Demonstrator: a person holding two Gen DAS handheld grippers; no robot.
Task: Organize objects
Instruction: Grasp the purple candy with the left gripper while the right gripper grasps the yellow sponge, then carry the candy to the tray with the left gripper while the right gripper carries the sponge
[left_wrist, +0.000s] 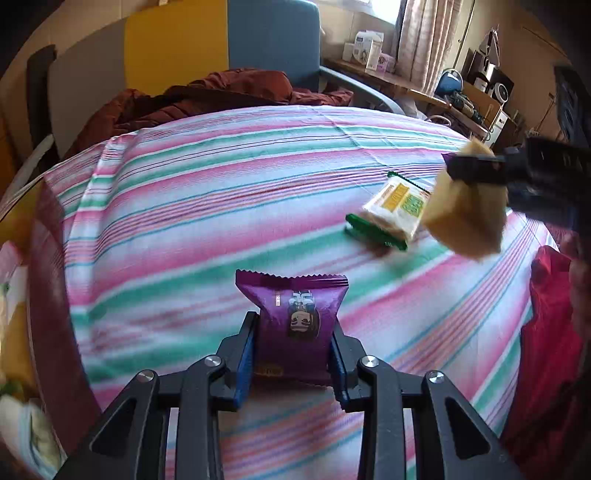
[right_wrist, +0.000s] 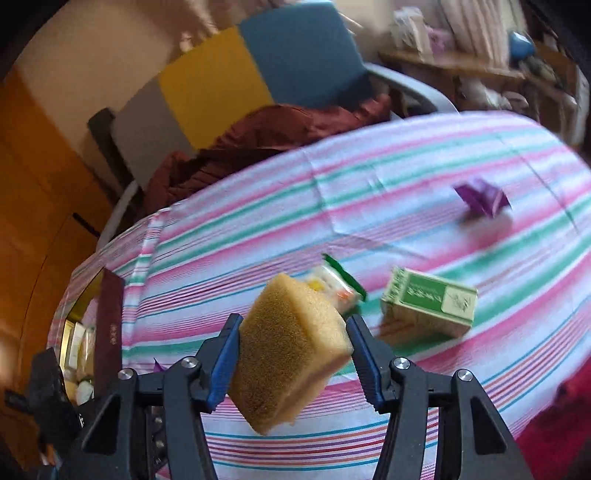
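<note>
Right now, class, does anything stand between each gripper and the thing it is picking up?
Nothing visible does. The left gripper is shut on the purple packet, and the right gripper is shut on the yellow sponge, lifted above the striped cloth.

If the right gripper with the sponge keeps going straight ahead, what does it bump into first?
Probably the clear green-edged snack pack, lying right behind the sponge that the right gripper holds. The green box sits off to one side. Depth is hard to judge here.
</note>
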